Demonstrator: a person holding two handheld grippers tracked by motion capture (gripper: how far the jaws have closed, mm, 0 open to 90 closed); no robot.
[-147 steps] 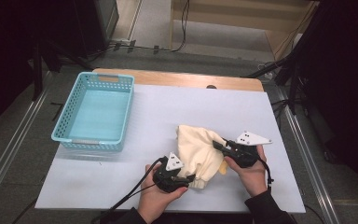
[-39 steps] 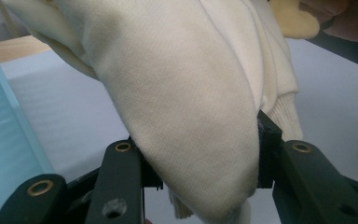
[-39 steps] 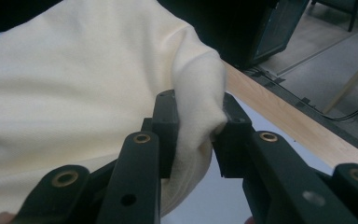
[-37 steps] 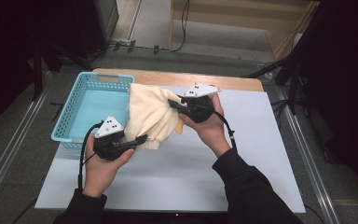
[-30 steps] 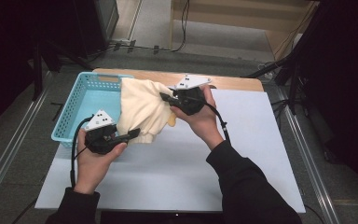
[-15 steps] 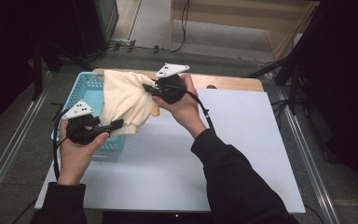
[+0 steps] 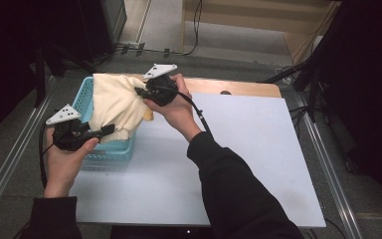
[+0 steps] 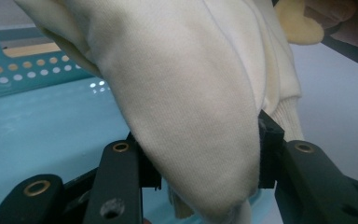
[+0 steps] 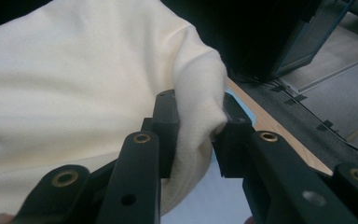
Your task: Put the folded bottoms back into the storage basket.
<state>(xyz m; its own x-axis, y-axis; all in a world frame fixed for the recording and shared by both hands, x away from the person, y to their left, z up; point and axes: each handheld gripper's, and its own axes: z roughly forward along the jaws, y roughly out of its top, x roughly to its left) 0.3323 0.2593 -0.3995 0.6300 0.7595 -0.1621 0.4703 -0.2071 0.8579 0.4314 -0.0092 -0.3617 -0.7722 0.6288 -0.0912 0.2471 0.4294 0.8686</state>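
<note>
A cream sweatshirt (image 7: 115, 102) hangs bunched between both grippers, over the light blue basket (image 7: 110, 149) at the table's left. My left gripper (image 7: 110, 129) is shut on its lower fold near the ribbed cuff; in the left gripper view the cloth (image 8: 186, 107) fills the space between the jaws, above the basket floor (image 8: 37, 135). My right gripper (image 7: 140, 91) is shut on an upper fold at the garment's far right side. The right gripper view shows that fold (image 9: 193, 135) pinched between the two pads.
A white sheet (image 7: 238, 149) covers the table to the right of the basket, with a wooden strip (image 7: 238, 87) along the far edge. Metal rails (image 7: 10, 149) run along both sides. A dark monitor stands beyond the table's far left corner.
Both hands have carried the sweatshirt from the table's near middle to the far left, so that it now hangs over the basket. Both grips have stayed on the cloth.
</note>
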